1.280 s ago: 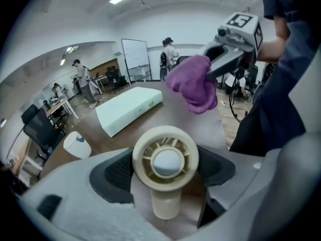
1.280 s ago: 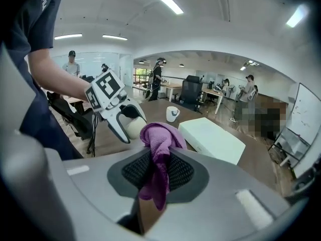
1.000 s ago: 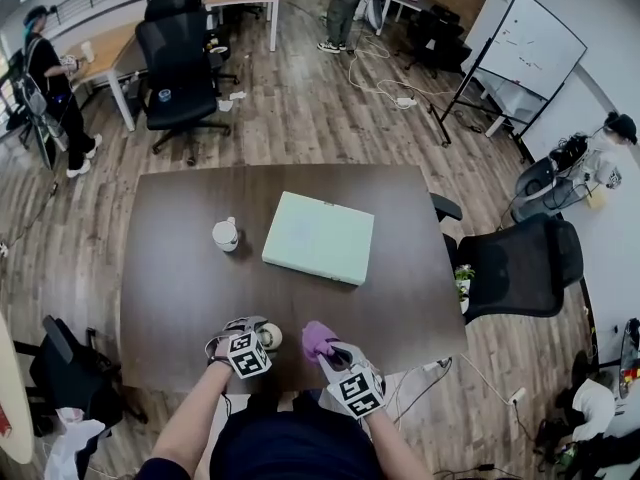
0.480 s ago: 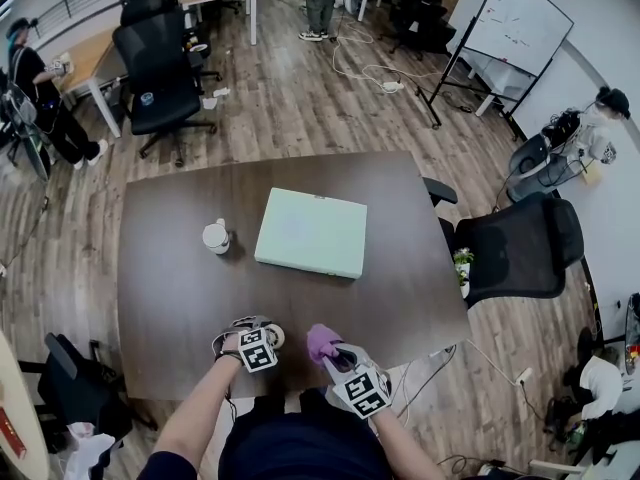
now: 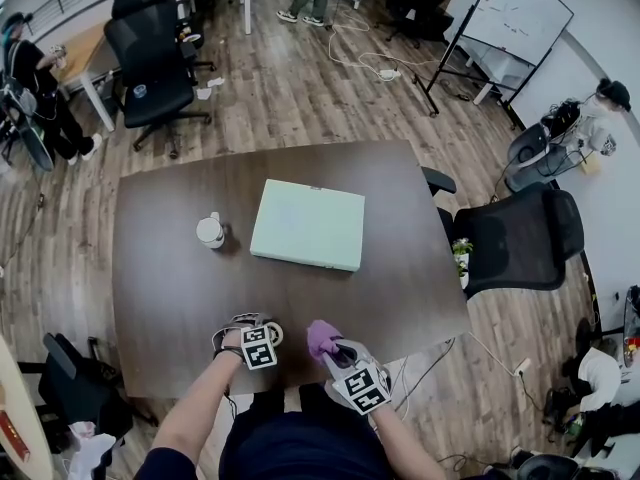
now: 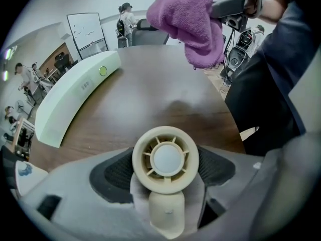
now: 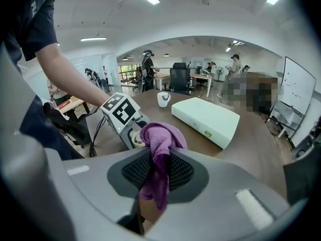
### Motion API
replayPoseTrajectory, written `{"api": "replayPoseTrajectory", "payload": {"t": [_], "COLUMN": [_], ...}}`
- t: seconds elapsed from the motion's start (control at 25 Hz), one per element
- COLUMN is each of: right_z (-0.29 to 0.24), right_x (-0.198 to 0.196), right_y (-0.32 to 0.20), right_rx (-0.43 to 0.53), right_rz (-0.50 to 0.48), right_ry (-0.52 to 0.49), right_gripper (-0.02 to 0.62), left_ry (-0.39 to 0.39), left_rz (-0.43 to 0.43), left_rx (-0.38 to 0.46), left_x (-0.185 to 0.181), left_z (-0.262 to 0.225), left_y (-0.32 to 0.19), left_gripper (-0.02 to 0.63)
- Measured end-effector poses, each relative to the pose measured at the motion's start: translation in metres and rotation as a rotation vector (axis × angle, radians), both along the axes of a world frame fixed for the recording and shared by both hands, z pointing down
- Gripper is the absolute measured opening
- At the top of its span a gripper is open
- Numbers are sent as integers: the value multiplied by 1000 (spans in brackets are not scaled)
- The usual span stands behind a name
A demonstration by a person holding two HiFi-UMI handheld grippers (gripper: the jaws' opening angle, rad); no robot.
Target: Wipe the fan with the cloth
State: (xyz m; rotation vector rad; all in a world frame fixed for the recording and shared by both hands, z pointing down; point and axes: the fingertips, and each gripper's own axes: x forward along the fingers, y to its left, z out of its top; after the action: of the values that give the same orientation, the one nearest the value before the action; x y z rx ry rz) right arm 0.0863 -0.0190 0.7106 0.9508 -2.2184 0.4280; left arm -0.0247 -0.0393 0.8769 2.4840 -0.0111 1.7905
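Observation:
A small cream fan [image 6: 165,159] with a round grille sits between the pads of my left gripper [image 6: 165,170], which is shut on it. The fan's grille faces that camera. In the head view the fan [image 5: 271,335] is by the table's near edge, under my left gripper [image 5: 262,340]. My right gripper [image 7: 159,172] is shut on a purple cloth [image 7: 159,143], whose bunched top sticks out past the jaws. The cloth [image 5: 321,336] hangs just right of the fan, a short gap apart. From the left gripper view the cloth [image 6: 188,19] is above the table.
A flat pale-green box [image 5: 308,224] lies at the middle of the dark wooden table [image 5: 170,278], and a white cup [image 5: 210,230] stands to its left. A black office chair [image 5: 520,253] stands at the table's right side. People stand far off in the room.
Both grippers have sunk a little toward the table's near edge. The grips on the fan and the cloth look the same.

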Motion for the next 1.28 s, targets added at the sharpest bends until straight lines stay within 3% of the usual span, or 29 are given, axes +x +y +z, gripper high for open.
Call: {"api": "replayPoseTrajectory", "payload": {"t": [0.24,0.44,0.56,0.72,0.88,1.16,1.28], "right_z": [6,7,8,9,8,16,22], "right_x": [2,3,0,-2,-4,-7,-7], "right_y": [2,-4,-6,-8,-10,-9,-6], "right_rx": [-15,-12,-19,-15,-17,-24,-30], "right_rz": [-1,2,-4,-25,-43,-68,-79], "right_ry": [9,7,5,14,13,27,29], "right_gripper": [80,80,80,80,80,80,80], "left_ry": [30,113,174,318,475,742,798], "left_rz": [-26,-117,-193,-325,-517,-864,-965], "left_rx": [24,0,29,70,93,176,232], "left_x": [6,8,8,14,8,-40,-62], "left_z": [-4,-14,-29,-64,-102,-181,-206], "left_y": [-6,-10,-19,-32,-47,-57,-51], "left_gripper": [385,400,416,464,597,598,578]}}
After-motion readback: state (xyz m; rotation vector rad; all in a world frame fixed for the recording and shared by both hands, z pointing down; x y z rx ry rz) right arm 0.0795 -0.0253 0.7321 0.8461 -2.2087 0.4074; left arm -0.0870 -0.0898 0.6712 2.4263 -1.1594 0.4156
